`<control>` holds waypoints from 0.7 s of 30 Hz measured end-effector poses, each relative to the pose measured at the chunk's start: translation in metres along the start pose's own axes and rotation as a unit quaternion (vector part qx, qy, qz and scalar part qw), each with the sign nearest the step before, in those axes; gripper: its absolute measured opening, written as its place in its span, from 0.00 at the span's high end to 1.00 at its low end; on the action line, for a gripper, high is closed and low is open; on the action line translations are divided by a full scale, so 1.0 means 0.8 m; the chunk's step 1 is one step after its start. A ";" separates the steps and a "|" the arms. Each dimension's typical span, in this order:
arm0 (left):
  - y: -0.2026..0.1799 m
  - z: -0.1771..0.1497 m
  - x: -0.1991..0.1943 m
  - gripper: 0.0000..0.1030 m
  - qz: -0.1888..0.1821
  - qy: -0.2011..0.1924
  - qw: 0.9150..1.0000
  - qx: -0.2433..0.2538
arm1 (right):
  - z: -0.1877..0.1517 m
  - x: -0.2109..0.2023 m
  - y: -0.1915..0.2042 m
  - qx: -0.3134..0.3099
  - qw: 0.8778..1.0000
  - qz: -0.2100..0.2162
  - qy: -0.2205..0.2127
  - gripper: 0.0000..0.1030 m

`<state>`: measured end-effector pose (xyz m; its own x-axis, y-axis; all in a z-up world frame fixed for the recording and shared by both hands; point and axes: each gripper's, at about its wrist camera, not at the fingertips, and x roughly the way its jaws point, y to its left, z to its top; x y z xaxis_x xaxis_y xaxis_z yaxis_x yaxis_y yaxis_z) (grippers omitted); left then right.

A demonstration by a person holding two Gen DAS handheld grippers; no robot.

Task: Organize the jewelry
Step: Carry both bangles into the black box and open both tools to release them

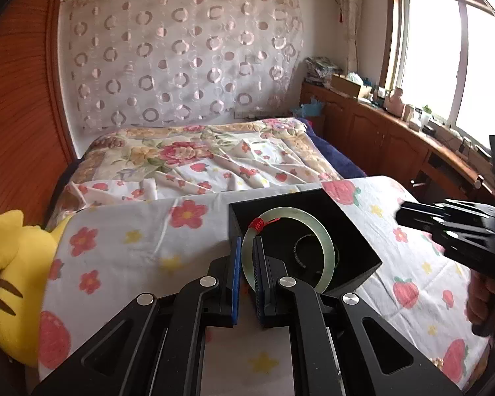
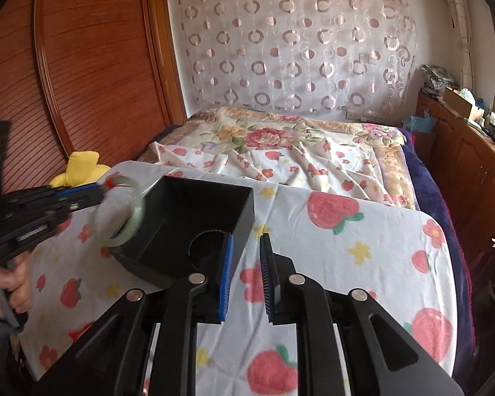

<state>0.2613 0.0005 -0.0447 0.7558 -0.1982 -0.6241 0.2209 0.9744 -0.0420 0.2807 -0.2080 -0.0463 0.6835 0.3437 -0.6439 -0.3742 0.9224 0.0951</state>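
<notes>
My left gripper (image 1: 247,244) is shut on a pale green jade bangle (image 1: 316,231) with a red thread knot and holds it over the near left edge of an open black box (image 1: 353,227). A dark beaded bracelet (image 1: 300,247) lies inside the box. In the right wrist view the bangle (image 2: 128,234) hangs from the left gripper (image 2: 102,191) at the left rim of the black box (image 2: 194,217). My right gripper (image 2: 246,241) is open and empty, just right of the box's near corner, above the cloth.
The box stands on a board covered by a white strawberry-and-flower cloth (image 2: 346,237). A yellow plush toy (image 1: 13,280) lies at the left. Behind is a bed with a floral quilt (image 1: 194,155), and wooden cabinets (image 1: 379,132) under a window at the right.
</notes>
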 end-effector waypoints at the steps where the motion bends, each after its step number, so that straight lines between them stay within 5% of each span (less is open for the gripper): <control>1: -0.004 0.002 0.006 0.94 0.001 0.003 1.000 0.003 | -0.004 -0.005 -0.002 0.003 1.000 0.004 -0.001 0.82; 12: -0.042 0.012 0.056 0.93 0.010 0.036 0.999 0.035 | -0.027 -0.032 -0.002 -0.001 1.000 0.016 -0.007 0.82; 21: -0.061 0.006 0.041 0.85 0.013 0.028 0.998 0.061 | -0.051 -0.047 0.011 -0.020 1.000 0.014 -0.004 0.82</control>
<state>0.2785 -0.0537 -0.0593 0.7268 -0.1639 -0.6670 0.2785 0.9580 0.0681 0.2262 -0.2200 -0.0524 0.6769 0.3705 -0.6360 -0.4181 0.9047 0.0821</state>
